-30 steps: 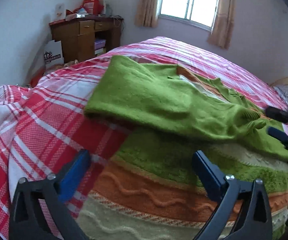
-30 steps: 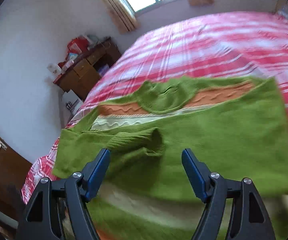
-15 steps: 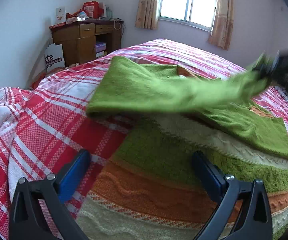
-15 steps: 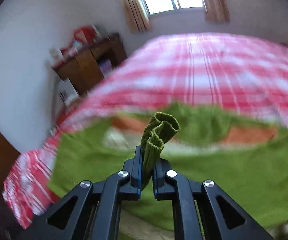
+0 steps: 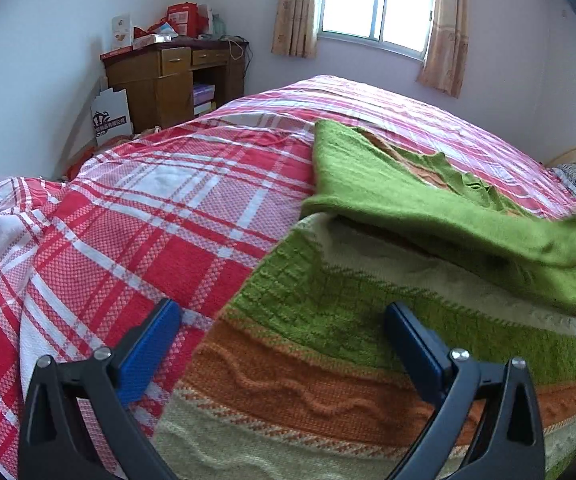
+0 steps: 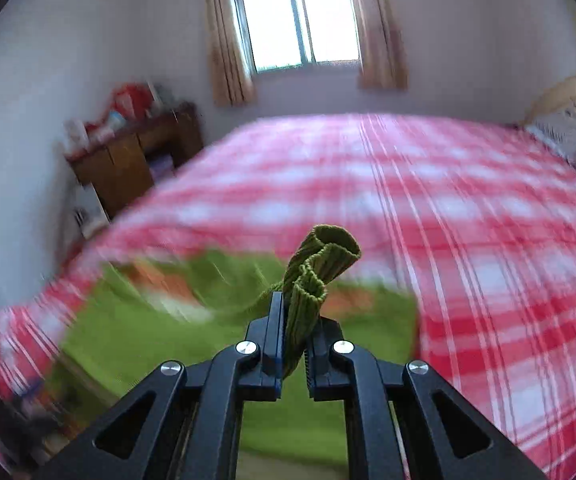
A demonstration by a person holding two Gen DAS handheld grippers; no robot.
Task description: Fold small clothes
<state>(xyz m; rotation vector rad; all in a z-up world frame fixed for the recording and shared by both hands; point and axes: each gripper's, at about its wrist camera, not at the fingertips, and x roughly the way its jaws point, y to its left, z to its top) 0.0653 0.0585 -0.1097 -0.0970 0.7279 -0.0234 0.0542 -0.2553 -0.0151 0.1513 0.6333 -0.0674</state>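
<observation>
Sweater sleeve (image 5: 427, 216) stretches rightward, cuff (image 6: 319, 268) clamped in right gripper (image 6: 293, 320).

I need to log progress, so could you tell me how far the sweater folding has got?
Early stage. Done: nothing looks folded for good yet. In hand: the right gripper has its jaws shut on the ribbed cuff, lifting a sleeve off the sweater. Left: laying that sleeve, the body folds; the left gripper hovers open.

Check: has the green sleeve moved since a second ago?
Yes. The sleeve lay across the sweater, reaching left toward the desk. It now stretches right, its cuff pinched in the right gripper.
</observation>
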